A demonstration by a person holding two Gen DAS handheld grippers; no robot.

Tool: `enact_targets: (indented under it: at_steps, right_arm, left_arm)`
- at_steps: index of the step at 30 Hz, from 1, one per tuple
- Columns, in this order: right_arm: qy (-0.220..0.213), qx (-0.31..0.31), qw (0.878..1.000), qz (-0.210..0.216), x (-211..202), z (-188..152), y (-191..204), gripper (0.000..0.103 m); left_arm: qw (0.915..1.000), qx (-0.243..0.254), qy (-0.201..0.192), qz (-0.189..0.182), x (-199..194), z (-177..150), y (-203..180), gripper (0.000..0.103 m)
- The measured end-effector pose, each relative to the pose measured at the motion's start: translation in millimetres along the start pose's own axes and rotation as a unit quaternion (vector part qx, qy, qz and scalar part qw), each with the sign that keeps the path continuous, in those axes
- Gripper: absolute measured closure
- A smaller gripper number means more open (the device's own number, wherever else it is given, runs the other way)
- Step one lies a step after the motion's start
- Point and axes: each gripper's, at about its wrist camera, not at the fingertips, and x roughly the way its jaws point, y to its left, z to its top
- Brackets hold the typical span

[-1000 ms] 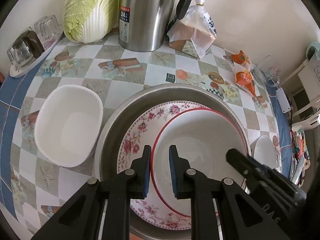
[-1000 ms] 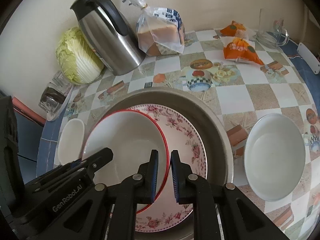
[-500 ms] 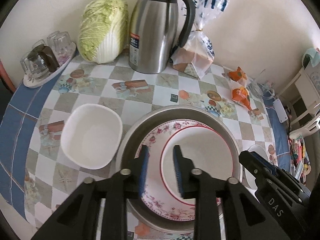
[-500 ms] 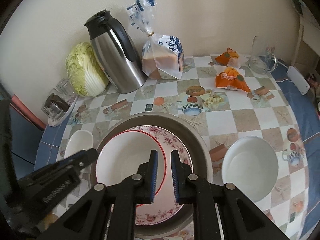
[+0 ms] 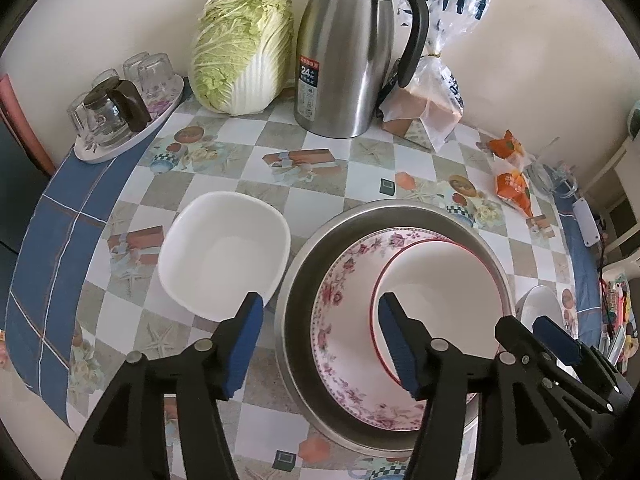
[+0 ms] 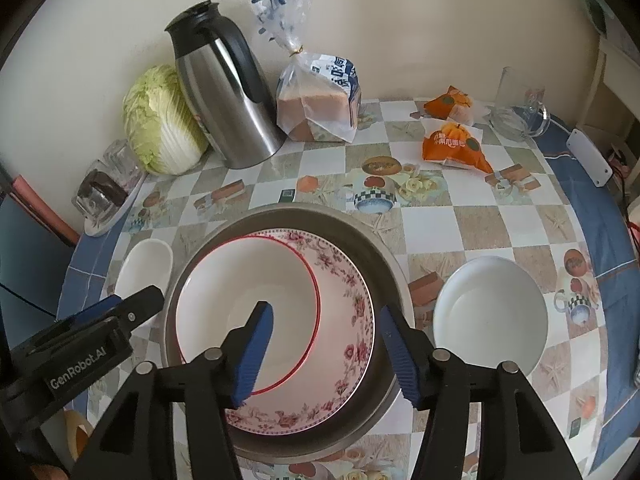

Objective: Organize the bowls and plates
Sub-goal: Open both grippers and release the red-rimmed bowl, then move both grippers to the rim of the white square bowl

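A metal basin (image 5: 296, 292) (image 6: 386, 264) holds a flower-patterned plate (image 5: 340, 300) (image 6: 352, 300) with a red-rimmed white plate (image 5: 440, 280) (image 6: 240, 280) lying on it. My left gripper (image 5: 320, 310) hangs above the basin's left side, its jaws opening with nothing pressed between them. My right gripper (image 6: 326, 316) hovers over the basin's right side, jaws likewise opening and gripping nothing. A white square bowl (image 5: 224, 248) (image 6: 144, 272) sits left of the basin. To the basin's right stands a white round bowl (image 6: 490, 316).
Along the wall stand a cabbage (image 5: 240, 48), a steel jug (image 5: 344, 52) and a bagged loaf (image 6: 320, 104). A tray of glasses (image 5: 120, 116) is at the far left. Orange snack packets (image 6: 456, 144) and a glass mug (image 6: 516, 104) lie at the far right.
Both grippers were shut on the red-rimmed plate's rim. They let go, opened wide and rose, leaving the plate in the basin.
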Motion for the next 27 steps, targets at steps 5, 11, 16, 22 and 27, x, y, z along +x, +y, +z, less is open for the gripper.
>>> enact_targets:
  at_steps: [5,11,16,22,27]
  right_arm:
    - [0.0,-0.004,1.0,-0.002,0.1,-2.0,2.1,0.036]
    - [-0.003,-0.007,1.0,-0.002,0.7,-1.6,8.1,0.027]
    - [-0.004,-0.012,1.0,0.0,2.7,-2.4,19.6,0.022]
    - [-0.007,-0.022,1.0,0.005,5.7,-3.9,36.6,0.016]
    - [-0.012,-0.029,0.999,0.008,7.9,-4.3,50.5,0.012]
  left_arm:
    - [0.9998,-0.009,-0.002,0.016,-1.2,0.8,10.2,0.029]
    - [0.9991,-0.028,-0.01,0.029,-4.7,4.0,29.3,0.02]
    - [0.9977,-0.05,-0.021,0.041,-11.3,6.9,52.5,0.02]
    - [0.9941,-0.09,-0.025,0.055,-14.2,6.5,88.2,0.019]
    - [0.9899,-0.119,-0.032,0.071,-16.9,3.3,120.6,0.019]
